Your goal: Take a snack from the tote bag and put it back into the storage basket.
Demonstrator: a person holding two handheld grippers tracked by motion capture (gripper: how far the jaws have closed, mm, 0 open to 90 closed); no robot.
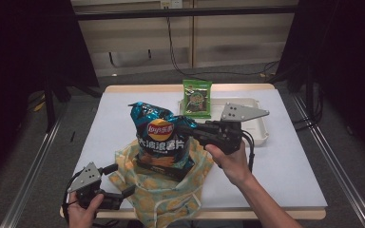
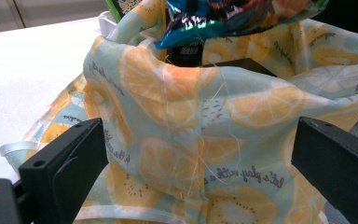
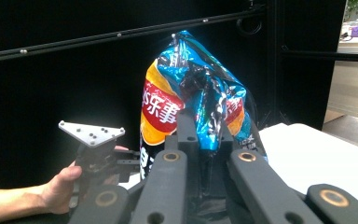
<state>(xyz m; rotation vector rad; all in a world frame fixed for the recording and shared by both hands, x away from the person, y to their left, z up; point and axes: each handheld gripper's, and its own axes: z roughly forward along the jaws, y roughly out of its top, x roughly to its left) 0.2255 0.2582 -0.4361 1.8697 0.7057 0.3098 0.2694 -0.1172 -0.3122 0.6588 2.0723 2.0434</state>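
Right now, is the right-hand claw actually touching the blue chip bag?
Touching. The right gripper view shows the right gripper with its jaws pinched on the crinkled chip bag.

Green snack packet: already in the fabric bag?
No, the green snack packet sits on the white tray at the table's far side, apart from the lemon-print bag.

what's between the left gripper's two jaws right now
The near rim of the orange-print fabric bag stands between the left gripper's wide-open jaws, clearest in the left gripper view. The blue chip bag sits inside it, beyond.
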